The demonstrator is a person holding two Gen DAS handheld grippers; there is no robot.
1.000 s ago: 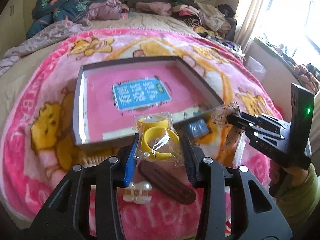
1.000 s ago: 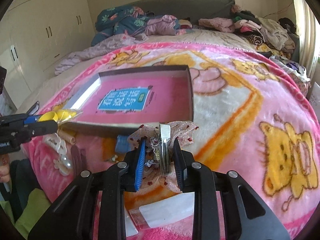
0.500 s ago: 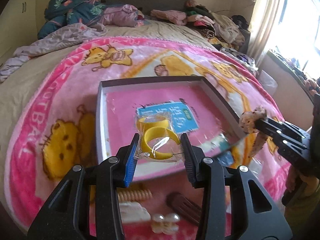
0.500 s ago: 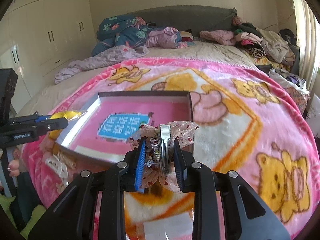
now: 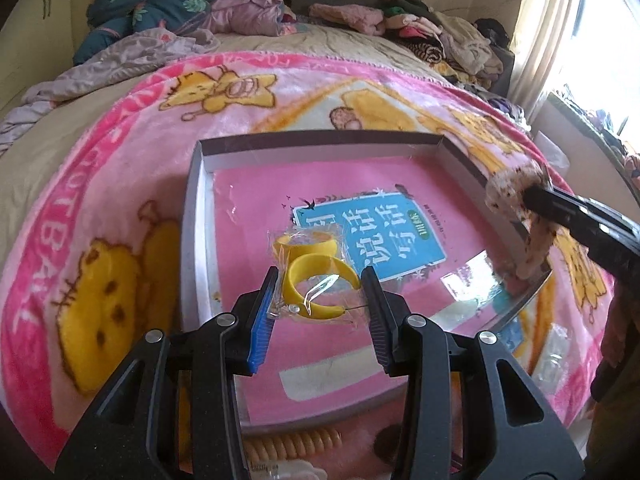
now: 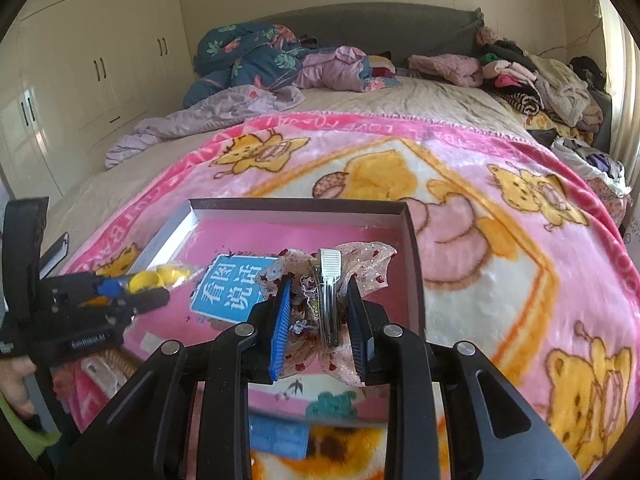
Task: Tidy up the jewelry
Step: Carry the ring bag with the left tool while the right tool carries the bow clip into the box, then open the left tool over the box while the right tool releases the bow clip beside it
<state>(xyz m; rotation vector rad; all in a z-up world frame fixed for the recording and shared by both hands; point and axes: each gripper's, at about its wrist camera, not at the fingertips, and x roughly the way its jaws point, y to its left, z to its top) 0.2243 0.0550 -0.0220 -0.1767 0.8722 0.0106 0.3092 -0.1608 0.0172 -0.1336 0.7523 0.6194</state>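
1. A bed (image 6: 400, 100) is seen filling the room, with heaps of clothes (image 6: 536, 80) piled along its far side near the headboard.
2. A pink blanket (image 5: 120, 152) printed with yellow bears is spread over the near part of the bed.
3. A shallow box (image 5: 196, 208) with grey walls and a pink floor is laid on the blanket; a blue label (image 5: 384, 236) with white characters is printed in the middle of its floor.
4. The left gripper (image 5: 320, 292) is held above the box, pointed downward. Its jaws are closed on a clear plastic packet (image 5: 312, 276), which is pinched at both side edges.
5. Two yellow rings (image 5: 316, 280) are sealed inside the packet, which hangs over the near-left part of the pink floor, just beside the label.
6. The right gripper (image 6: 318, 312) is held above the right side of the box. Its jaws are closed tight on a lace hair bow (image 6: 360, 264), pink with red dots.
7. A silver clip (image 6: 329, 292) is fixed to the bow and is seen upright between the jaws.
8. A yellow coiled hair tie (image 5: 292, 440) is left on the blanket just outside the near wall of the box.
9. A small blue item (image 6: 276, 436) is seen on the blanket below the box edge; what it is cannot be told.
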